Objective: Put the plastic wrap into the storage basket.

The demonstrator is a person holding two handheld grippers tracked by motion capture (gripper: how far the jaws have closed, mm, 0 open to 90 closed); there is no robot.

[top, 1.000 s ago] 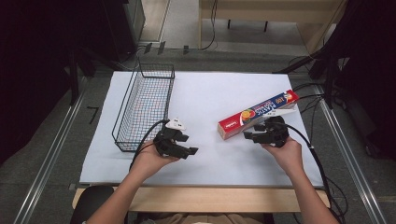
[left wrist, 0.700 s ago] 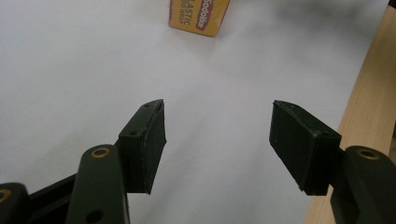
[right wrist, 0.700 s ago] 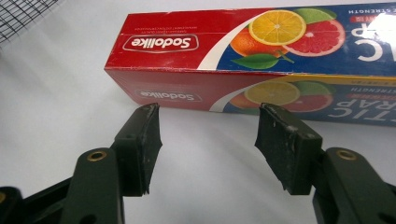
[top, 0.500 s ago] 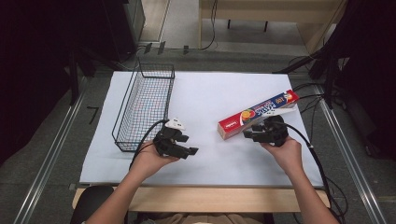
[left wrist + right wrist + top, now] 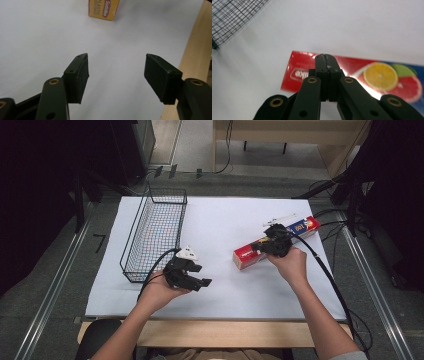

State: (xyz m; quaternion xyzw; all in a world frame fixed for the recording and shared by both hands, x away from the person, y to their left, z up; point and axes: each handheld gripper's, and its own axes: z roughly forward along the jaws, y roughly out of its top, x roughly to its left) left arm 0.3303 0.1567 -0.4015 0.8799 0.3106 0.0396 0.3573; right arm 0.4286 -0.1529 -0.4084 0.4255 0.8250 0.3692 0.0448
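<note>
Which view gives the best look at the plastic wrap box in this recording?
The high view: the whole plastic wrap box lies on the white mat, the right tool over it. The right gripper view shows its red top with fruit print close up; the left gripper view, just its yellow end.

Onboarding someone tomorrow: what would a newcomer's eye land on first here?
The red and blue plastic wrap box, lying aslant on the right of the white table sheet, with the right gripper over it, its fingers shut with nothing between them. Next, the black wire basket at the left, and the left gripper beside it, fingers open.
</note>
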